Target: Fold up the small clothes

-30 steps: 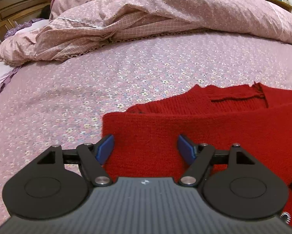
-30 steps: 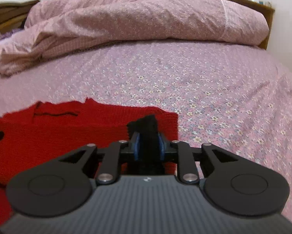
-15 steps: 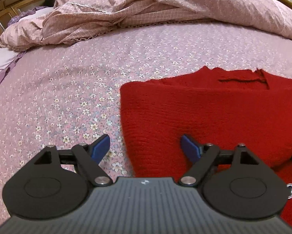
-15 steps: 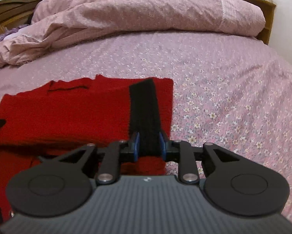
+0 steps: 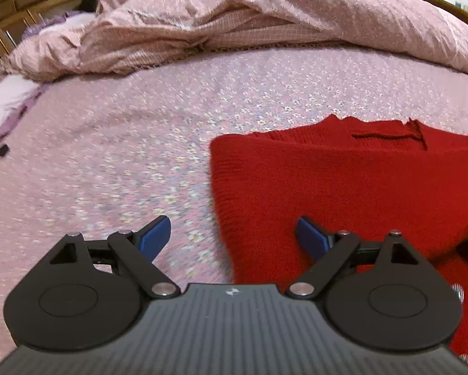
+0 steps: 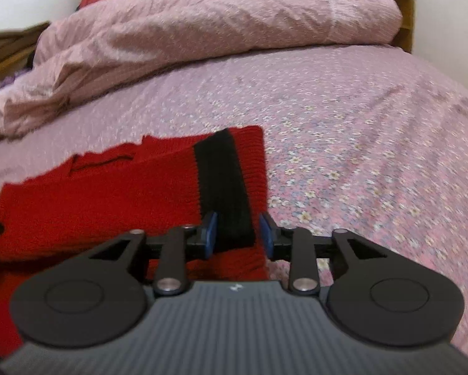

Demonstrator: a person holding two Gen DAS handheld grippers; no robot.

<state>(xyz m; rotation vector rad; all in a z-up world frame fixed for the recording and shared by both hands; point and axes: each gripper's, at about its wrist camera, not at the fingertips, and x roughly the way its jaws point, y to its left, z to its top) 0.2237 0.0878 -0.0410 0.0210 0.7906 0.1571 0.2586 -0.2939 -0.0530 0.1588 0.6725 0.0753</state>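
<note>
On the bed (image 5: 115, 143), in the left wrist view, the red sweater (image 5: 343, 187) lies flat on the flowered sheet, ahead and to the right of the left gripper (image 5: 234, 236). Its folded left edge runs away from the camera and passes between the jaws, nearer the right one; these have just been opening and now stand wide apart, gripping nothing, one blue pad over bare sheet and the other over red knit. The neckline lies at the sweater's far end, toward the heaped quilt (image 5: 265, 22). In the right wrist view, the right gripper (image 6: 237, 234) sits at the sweater's (image 6: 93, 200) right side, where the black cuff (image 6: 223, 184) of a folded-in sleeve lies with its long axis pointing straight away along the gripper's line. The cuff's near end is between the jaws, which have just been opening and now stand slightly clear of it on both sides. By my reading, the right hand is the nearer to any next hold on the sleeve.
</note>
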